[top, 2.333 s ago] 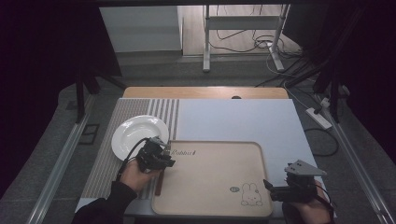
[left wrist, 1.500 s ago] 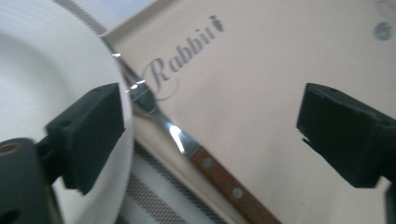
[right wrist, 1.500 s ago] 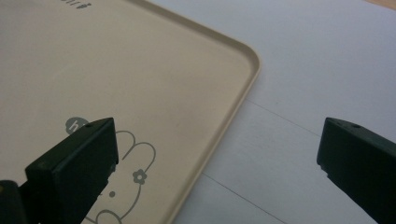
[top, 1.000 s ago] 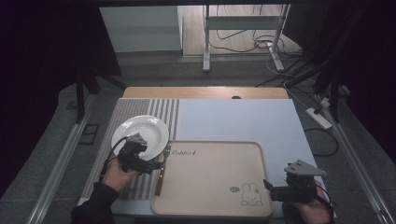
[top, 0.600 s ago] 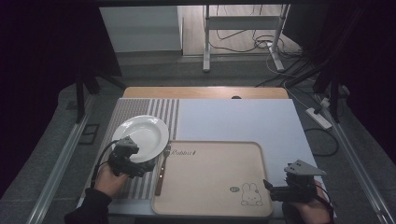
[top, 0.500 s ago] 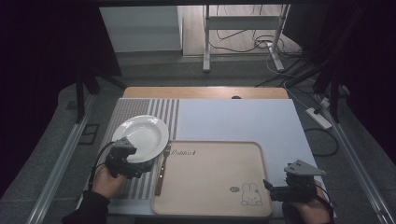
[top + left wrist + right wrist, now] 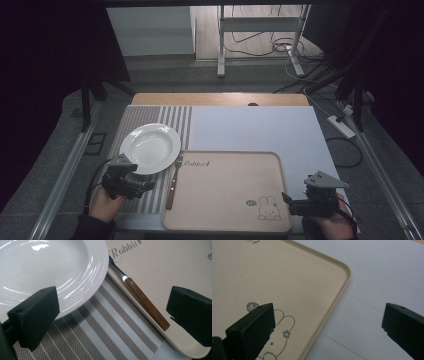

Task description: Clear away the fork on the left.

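My left tongs (image 7: 131, 181) are open and hold nothing, and one jaw sits right at the near rim of the white plate (image 7: 150, 148), which rests on the striped mat (image 7: 105, 332). Just beside the plate lies a fork with a wooden handle (image 7: 142, 302), resting along the left edge of the beige rabbit tray (image 7: 227, 192). My right tongs (image 7: 300, 204) are open too, down at the tray's near right corner, over the white tabletop (image 7: 260, 127).
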Demonstrator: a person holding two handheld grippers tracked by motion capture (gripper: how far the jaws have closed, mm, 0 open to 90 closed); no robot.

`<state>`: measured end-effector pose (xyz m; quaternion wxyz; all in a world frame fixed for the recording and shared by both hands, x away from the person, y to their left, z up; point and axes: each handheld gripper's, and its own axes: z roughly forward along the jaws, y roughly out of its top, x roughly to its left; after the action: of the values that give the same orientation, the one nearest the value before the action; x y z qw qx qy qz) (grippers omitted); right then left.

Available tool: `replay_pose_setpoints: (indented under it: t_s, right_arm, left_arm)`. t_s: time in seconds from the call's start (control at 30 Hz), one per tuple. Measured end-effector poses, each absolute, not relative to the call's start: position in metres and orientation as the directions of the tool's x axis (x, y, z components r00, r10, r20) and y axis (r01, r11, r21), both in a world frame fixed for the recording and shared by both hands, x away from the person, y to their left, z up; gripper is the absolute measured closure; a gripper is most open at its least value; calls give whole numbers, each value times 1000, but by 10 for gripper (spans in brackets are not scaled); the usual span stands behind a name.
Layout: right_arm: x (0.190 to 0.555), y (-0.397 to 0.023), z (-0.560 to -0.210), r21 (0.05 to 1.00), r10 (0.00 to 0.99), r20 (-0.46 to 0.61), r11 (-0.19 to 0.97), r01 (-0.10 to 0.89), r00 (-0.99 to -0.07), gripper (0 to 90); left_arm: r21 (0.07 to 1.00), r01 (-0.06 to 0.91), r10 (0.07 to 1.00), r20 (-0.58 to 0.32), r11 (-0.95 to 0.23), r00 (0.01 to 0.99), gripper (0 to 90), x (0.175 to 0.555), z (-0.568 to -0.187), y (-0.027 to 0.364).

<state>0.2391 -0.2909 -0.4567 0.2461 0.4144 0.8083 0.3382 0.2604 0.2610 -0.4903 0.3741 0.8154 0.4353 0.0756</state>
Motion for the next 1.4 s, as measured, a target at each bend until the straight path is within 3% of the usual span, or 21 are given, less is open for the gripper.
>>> replay_pose_setpoints:
  t_s: [0.77, 1.2, 1.4]
  right_arm:
    - [239, -291, -457, 750, 837, -120, 429, 503, -534, 0]
    - [239, -291, -457, 749, 836, -121, 431, 504, -535, 0]
    - [239, -290, -457, 749, 837, -120, 429, 505, -534, 0]
  left_arm:
    - [680, 676, 789, -235, -284, 567, 0, 233, -493, 282]
    - [697, 652, 819, -165, -298, 550, 0, 219, -490, 288]
    - [701, 656, 823, -175, -281, 540, 0, 217, -490, 292]
